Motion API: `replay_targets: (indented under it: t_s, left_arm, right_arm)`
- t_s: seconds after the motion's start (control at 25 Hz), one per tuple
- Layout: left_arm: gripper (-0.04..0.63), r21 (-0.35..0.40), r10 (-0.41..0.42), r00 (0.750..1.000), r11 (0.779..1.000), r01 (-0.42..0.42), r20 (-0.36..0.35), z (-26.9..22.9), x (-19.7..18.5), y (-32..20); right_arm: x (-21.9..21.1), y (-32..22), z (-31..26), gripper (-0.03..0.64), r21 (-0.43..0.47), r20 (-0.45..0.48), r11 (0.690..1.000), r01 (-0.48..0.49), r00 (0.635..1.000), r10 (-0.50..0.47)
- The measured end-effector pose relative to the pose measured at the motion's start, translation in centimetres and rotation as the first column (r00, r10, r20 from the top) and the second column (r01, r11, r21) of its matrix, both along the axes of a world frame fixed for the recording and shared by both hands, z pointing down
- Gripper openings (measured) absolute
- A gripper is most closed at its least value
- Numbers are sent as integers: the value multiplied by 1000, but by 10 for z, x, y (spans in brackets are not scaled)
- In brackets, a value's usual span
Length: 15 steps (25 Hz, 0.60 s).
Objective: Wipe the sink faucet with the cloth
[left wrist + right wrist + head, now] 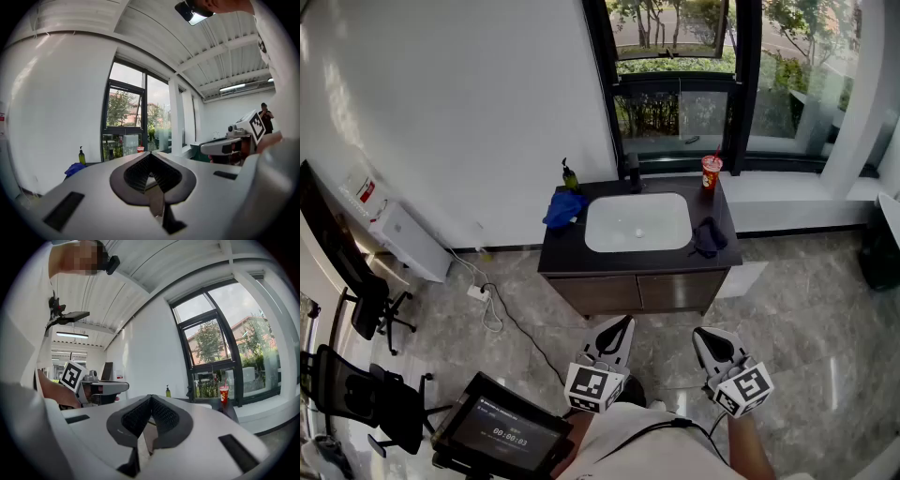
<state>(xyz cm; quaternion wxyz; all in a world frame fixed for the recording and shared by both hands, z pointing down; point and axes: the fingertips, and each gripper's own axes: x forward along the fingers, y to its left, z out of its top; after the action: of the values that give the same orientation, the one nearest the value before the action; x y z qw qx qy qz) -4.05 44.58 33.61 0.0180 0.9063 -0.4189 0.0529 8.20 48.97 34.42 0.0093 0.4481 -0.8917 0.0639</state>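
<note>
At the lower left of the head view sits a black screen with white digits (pixel 502 433). Right of it, at the bottom centre, the left gripper (pixel 622 322) is held level with its jaws together and nothing between them. Well above it, in the upper middle, stands a dark-topped vanity cabinet (pixel 581 261). A green soap bottle (pixel 570 176) and a crumpled blue cloth (pixel 564 208) lie at its left end, beside the white rectangular basin (pixel 637 222). The black sink faucet (pixel 633 178) rises behind the basin, untouched. Further right, the right gripper (pixel 703 334) is likewise closed and empty. A dark crumpled cloth (pixel 709 236) lies at the counter's right edge, with a red cup with a straw (pixel 710 172) behind it.
</note>
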Motion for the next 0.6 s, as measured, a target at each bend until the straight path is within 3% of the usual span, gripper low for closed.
replay_targets:
  t_s: [0.32,0.6]
  left_arm:
    - [-6,-13,10,1000,1000,-10,-14,17,5,-52]
    - [-6,-9,51,998,999,-52,-33,15,6,-146]
  right_arm:
    - [-2,-49,11,3,-6,-12,1000,1,1000,-1]
    - [-1,-138,8,3,-8,-36,999,-35,999,34]
